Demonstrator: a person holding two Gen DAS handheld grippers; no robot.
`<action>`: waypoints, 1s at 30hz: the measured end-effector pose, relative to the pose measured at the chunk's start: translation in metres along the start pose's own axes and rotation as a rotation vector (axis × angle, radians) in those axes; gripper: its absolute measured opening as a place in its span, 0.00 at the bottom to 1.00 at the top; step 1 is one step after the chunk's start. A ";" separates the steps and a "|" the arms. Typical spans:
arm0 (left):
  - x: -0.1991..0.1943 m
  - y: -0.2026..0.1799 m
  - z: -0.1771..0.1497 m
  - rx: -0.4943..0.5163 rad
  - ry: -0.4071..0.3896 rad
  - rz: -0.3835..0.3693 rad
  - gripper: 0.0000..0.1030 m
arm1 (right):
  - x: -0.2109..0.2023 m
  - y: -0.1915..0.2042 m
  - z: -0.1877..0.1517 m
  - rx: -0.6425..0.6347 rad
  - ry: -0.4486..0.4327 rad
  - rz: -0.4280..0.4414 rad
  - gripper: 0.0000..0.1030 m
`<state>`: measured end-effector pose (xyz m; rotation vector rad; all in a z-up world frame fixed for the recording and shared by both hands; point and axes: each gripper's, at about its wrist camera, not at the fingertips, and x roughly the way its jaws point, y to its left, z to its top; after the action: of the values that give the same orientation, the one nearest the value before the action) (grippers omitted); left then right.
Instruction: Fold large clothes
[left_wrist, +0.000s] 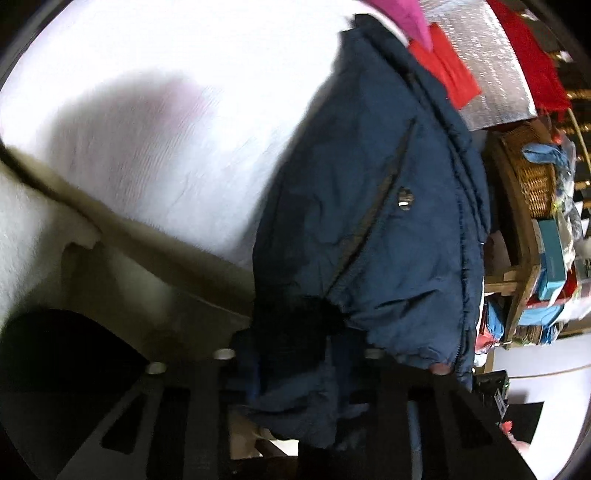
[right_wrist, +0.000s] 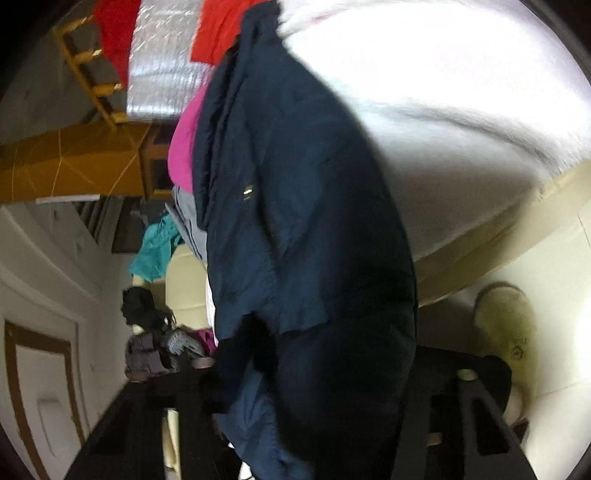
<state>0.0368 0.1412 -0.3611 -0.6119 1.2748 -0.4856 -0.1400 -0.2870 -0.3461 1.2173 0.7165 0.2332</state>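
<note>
Left hand-held gripper (left_wrist: 295, 387) is pinching the near hem of the navy jacket (left_wrist: 369, 206), which is lying stretched over the white bed (left_wrist: 155, 122) toward the far side. Right hand-held gripper (right_wrist: 332, 398) is pinching the same jacket's near edge. Red cloth (left_wrist: 448, 70) is lying at the jacket's far end.

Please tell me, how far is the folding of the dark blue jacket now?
Done: both grippers have taken hold of the navy jacket; its fabric bunches between the left gripper and the right gripper.
In hand: the jacket hangs beside the white bed, unfolded.
Left: no fold shows yet. Pink and red clothes further along the bed also look unfolded.
</note>
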 end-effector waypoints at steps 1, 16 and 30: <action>-0.003 -0.004 0.000 0.008 -0.006 -0.005 0.23 | -0.001 0.005 0.000 -0.019 -0.002 -0.006 0.39; -0.007 -0.001 -0.001 -0.023 -0.017 -0.113 0.36 | 0.009 0.025 -0.001 -0.027 0.027 -0.078 0.63; -0.100 -0.059 -0.009 0.152 -0.251 -0.180 0.10 | -0.010 0.112 -0.013 -0.350 -0.074 -0.233 0.18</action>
<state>0.0053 0.1599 -0.2507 -0.6403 0.9404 -0.6283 -0.1327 -0.2430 -0.2420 0.7988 0.7127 0.1129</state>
